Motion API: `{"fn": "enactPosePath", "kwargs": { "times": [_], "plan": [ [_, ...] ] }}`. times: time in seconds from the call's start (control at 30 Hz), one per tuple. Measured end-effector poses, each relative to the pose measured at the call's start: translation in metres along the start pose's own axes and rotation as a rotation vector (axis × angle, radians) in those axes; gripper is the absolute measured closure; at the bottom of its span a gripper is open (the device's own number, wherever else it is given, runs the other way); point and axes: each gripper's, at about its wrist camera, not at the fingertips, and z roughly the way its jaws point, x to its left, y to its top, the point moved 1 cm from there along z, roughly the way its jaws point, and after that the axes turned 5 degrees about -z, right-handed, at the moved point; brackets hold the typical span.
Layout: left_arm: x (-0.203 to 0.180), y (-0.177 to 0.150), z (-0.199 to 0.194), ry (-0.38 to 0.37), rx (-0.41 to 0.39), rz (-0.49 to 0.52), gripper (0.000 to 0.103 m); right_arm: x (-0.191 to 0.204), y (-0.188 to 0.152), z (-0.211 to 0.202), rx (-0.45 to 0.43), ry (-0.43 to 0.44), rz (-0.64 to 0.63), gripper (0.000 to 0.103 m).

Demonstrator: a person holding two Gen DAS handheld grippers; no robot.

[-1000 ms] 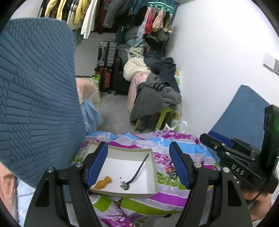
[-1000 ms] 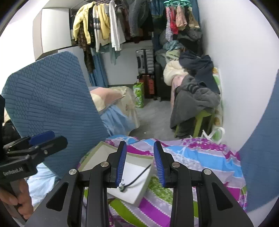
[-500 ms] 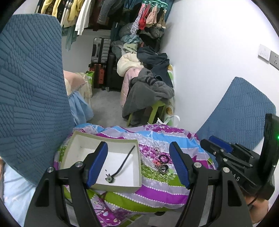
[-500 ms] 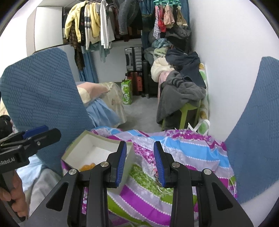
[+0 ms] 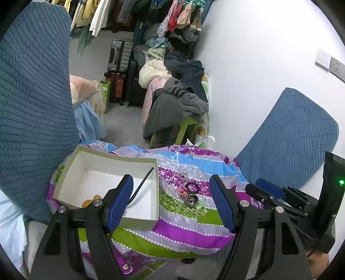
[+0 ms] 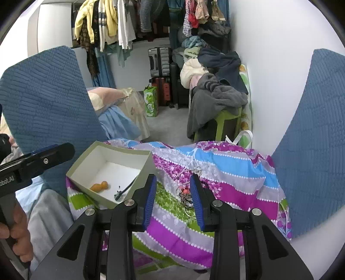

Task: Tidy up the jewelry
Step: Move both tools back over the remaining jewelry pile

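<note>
A small pile of jewelry (image 5: 189, 192) lies on a striped purple, green and blue cloth (image 5: 194, 228); it also shows in the right wrist view (image 6: 185, 193). A white open box (image 5: 71, 163) stands to its left and holds an orange piece (image 6: 99, 186) and a black cord necklace (image 6: 126, 189). My left gripper (image 5: 170, 202) is open and empty above the box's right edge and the pile. My right gripper (image 6: 173, 199) is open and empty, with the pile between its fingers from above.
Blue quilted cushions (image 6: 43, 103) stand at both sides of the cloth-covered surface. Beyond it are a green stool with grey clothes (image 6: 215, 101), suitcases (image 6: 159, 62) and hanging clothes (image 6: 112, 19). A white wall (image 5: 258, 64) runs along the right.
Both grippers have shifted right, from over the box toward the jewelry pile, which has come into view. Both stay open and empty.
</note>
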Motion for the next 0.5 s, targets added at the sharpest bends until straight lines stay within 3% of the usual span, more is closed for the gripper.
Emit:
{"fn": "enactPosePath", "kwargs": {
  "times": [0.27,0.5],
  "plan": [
    [-0.002,-0.019,0.013,-0.028,0.015,-0.029,0.03,-0.017,-0.031,0.007,0.005,-0.002,0.037,0.073],
    [-0.018,-0.033,0.054,-0.071,0.083,-0.01,0.03,-0.042,-0.07,0.05,0.047,-0.023,0.073,0.073]
  ]
}}
